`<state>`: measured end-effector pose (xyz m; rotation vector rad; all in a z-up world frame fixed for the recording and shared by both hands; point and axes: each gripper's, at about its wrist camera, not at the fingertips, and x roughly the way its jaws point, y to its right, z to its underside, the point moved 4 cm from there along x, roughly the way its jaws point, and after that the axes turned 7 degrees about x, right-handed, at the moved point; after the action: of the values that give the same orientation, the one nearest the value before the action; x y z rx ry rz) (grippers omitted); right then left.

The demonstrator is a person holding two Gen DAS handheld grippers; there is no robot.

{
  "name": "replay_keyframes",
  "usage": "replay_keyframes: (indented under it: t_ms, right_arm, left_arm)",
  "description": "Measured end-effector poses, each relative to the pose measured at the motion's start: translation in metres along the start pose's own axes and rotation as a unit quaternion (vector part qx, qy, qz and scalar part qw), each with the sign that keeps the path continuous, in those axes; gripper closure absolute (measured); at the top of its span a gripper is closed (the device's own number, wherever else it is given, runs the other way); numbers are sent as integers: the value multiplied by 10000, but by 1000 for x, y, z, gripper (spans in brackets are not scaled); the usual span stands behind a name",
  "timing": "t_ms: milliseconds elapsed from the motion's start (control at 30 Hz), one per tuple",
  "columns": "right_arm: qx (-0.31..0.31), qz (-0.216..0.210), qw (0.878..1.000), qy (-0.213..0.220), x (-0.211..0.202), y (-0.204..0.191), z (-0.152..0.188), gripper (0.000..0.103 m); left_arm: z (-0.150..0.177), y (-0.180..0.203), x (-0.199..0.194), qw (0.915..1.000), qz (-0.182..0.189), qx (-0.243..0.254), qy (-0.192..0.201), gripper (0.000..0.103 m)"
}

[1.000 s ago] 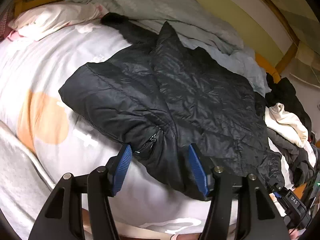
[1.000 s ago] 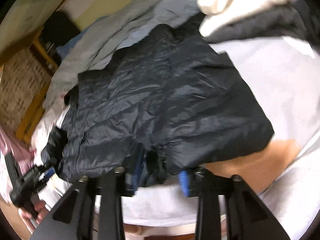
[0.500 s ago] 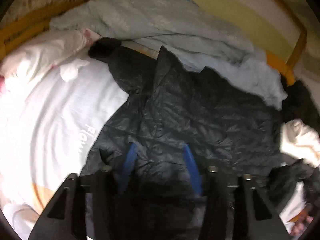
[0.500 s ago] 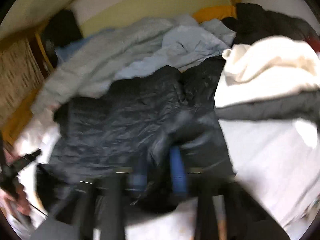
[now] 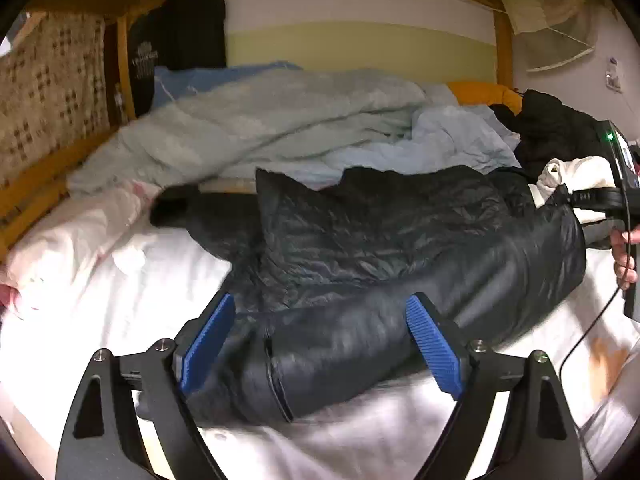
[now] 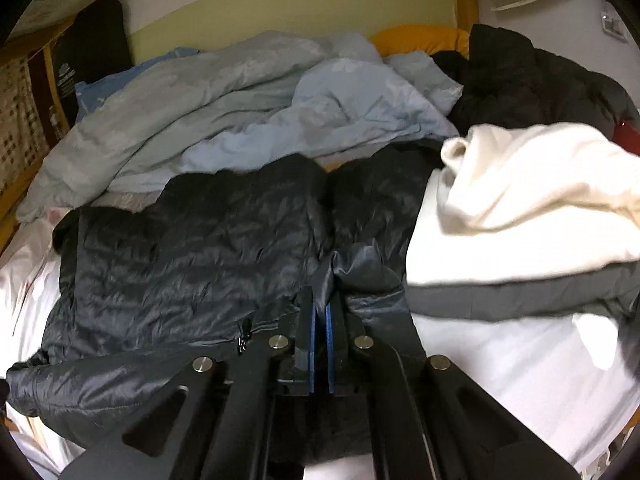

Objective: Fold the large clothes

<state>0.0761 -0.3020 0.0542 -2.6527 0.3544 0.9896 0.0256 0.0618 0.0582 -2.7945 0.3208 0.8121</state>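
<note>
A black quilted puffer jacket lies on the white bedsheet, its near hem folded up over the body. My left gripper is open, its blue pads on either side of the rolled near edge, holding nothing. In the right wrist view the same jacket spreads to the left. My right gripper is shut on a pinch of the jacket's fabric at its right side. The right gripper's body and the hand holding it show at the far right of the left wrist view.
A crumpled pale blue-grey duvet lies behind the jacket. A cream garment on grey clothing and a black pile sit to the right. A pink-white pillow is at the left. A wooden bed frame rings the bed.
Both grippers carried the jacket's near hem forward over its body. My left gripper has opened and let the fabric go. The right stays shut on the fabric.
</note>
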Motion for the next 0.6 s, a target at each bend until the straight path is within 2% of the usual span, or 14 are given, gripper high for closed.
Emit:
replay_keyframes:
  t_ms: [200, 333, 433, 500, 533, 567, 600]
  right_arm:
    - [147, 287, 9994, 80, 29, 3, -20, 99]
    - [164, 129, 9997, 112, 42, 3, -20, 99]
    - [278, 53, 9993, 233, 40, 9, -24, 99]
    - [306, 29, 9990, 318, 36, 15, -26, 88]
    - [275, 106, 9990, 344, 33, 19, -27, 70]
    - [217, 138, 9990, 370, 30, 21, -27, 46]
    - [165, 112, 9991, 379, 25, 23, -25, 39]
  left_arm:
    - [3, -7, 28, 9993, -347, -24, -161, 16]
    - [-6, -11, 59, 9972, -654, 182, -306, 16]
    - [-13, -15, 88, 9956, -750, 289, -472, 16]
    - [-18, -17, 105, 9950, -785, 324, -534, 18]
    - [-22, -18, 113, 9949, -780, 354, -528, 18]
    - [-25, -19, 119, 9950, -787, 386, -483, 18]
    - [-27, -20, 120, 9948, -834, 411, -417, 19]
